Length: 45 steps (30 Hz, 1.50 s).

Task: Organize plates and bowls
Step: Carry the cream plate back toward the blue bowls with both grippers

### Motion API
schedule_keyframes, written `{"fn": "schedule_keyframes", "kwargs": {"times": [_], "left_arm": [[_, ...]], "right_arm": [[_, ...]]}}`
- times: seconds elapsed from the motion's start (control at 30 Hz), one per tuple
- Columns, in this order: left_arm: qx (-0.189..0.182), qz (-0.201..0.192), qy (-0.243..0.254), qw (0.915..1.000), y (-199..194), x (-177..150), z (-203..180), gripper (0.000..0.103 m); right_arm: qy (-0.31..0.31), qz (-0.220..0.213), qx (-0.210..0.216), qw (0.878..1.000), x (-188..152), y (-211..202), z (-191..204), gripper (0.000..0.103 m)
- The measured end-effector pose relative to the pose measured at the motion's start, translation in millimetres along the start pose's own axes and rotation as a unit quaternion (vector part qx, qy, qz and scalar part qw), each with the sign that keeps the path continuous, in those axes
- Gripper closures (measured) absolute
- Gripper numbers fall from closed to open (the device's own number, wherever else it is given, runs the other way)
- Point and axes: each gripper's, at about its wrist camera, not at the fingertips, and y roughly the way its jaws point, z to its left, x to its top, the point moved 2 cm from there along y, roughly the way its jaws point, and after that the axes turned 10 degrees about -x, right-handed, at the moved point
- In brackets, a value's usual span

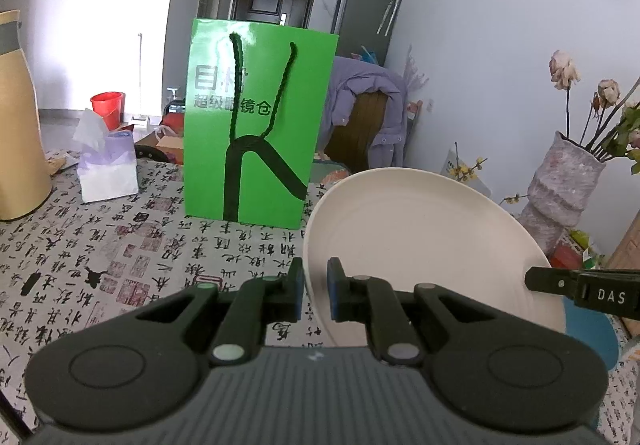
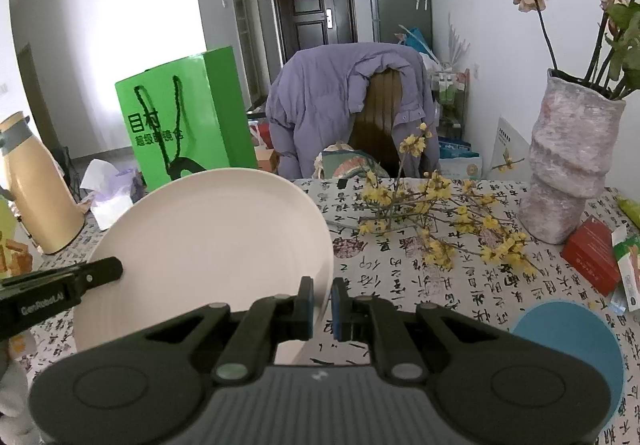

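While we've got the round cream plate (image 1: 420, 245) pinched by left tool (image 1: 316, 291) and right tool (image 2: 323, 307), lifted beside the green paper bag (image 1: 256, 117), stacking's undone; no bowls visible.

plate (image 2: 208, 245) between both tools over table (image 2: 400, 285), bag (image 2: 180, 117) behind, vase (image 2: 568, 165) right

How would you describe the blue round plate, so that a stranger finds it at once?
Start at the tall grey vase with dried roses on the calligraphy-print tablecloth. Nearer the camera, past the red box, a flat disc lies on the cloth: the blue plate. Unlike the lifted white plate, it is plain blue and nothing holds it.
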Motion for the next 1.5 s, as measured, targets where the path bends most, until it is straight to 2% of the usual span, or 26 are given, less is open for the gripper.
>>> {"fn": "schedule_keyframes", "kwargs": {"times": [1.5], "left_arm": [[0.018, -0.027, 0.009, 0.9994, -94.6, -20.1, -34.7, 0.091]], "right_arm": [[-0.001, -0.038, 0.027, 0.999, -32.0, -89.5, -7.1, 0.094]]}}
